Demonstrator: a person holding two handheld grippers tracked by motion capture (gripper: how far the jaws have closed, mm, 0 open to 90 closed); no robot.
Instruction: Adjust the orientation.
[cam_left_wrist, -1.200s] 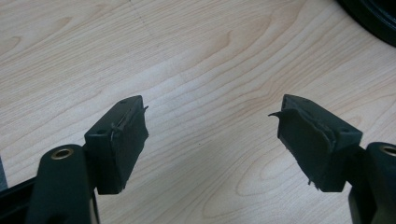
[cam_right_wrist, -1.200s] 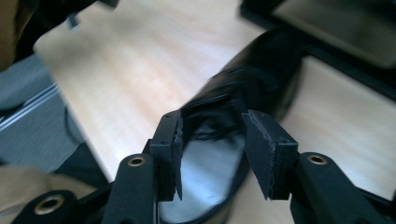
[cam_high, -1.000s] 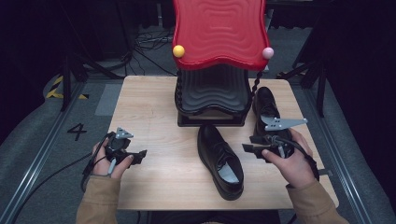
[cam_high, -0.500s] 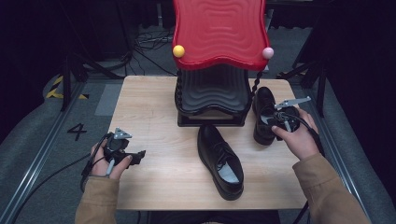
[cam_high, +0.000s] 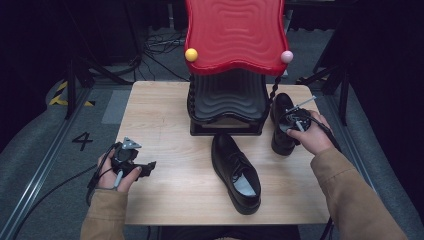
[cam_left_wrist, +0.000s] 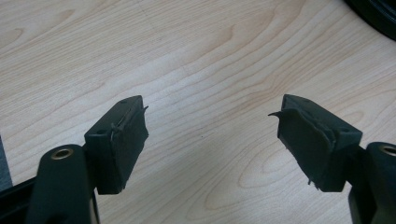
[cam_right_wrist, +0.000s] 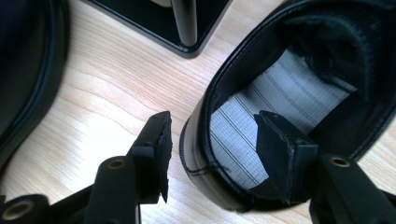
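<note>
The right gripper (cam_right_wrist: 212, 154) is seen with its jaws spread wide, and they have just been opening further. The heel rim of a black shoe (cam_right_wrist: 299, 93) stands between them: one pad is outside the heel wall, just beside it, and the other is inside the opening, over the striped grey insole. Neither pad is seen pressing on the leather, so nothing is clamped. In the high view this right gripper (cam_high: 292, 122) is held by the right hand (cam_high: 312, 137) over the same black shoe (cam_high: 281, 125), which stands at the table's right side.

To the left of the right gripper (as the high view shows it) a black rack (cam_high: 227, 107) with a red wavy top is placed, and one of its posts and its base corner are seen just beyond the gripper's jaws in the right gripper view. A second black shoe (cam_high: 235, 172) lies nearer the person, left of the gripper and apart from the first.

The left gripper (cam_left_wrist: 210, 135) is also held wide, with bare wooden table (cam_left_wrist: 187, 56) between its pads and nothing gripped. In the high view the left gripper (cam_high: 132, 165) is rested near the table's left edge in the left hand (cam_high: 112, 175), well apart from both shoes.
</note>
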